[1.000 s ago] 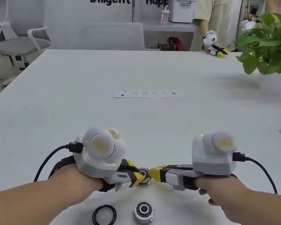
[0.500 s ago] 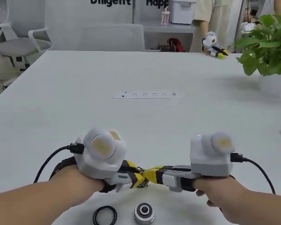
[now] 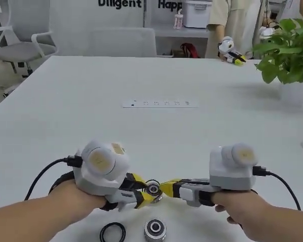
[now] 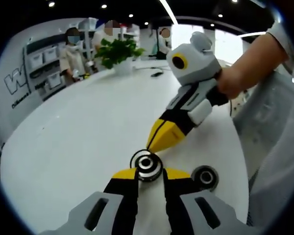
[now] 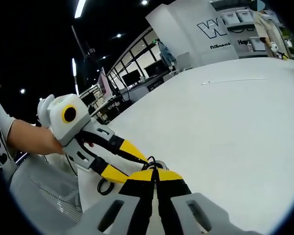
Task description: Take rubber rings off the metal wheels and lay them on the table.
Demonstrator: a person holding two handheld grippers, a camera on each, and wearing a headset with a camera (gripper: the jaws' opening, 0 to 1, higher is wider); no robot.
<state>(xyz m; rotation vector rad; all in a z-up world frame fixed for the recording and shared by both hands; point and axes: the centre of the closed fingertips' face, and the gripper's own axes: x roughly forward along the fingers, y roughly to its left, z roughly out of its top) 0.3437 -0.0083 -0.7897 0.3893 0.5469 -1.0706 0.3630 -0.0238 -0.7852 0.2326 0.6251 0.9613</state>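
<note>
Bench (image 3: 202, 141) of plain white spread wide under both hands. Left tongs (image 4: 149, 172) were clamped on a metal wheel (image 4: 146, 165) near the front edge. Right tongs (image 5: 154, 172) were pressed together, tips touching that wheel's rim; whether they nipped its rubber could not be told. A second wheel (image 3: 155, 228) sat on the bench nearer the person, and a loose rubber ring (image 3: 112, 232) lay flat just beside it, to its left.

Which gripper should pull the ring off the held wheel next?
Right gripper: its shut fingers meet the ring at the rim of the wheel, likely ready to pull. The left gripper is clamped on that wheel, holding it.
</note>
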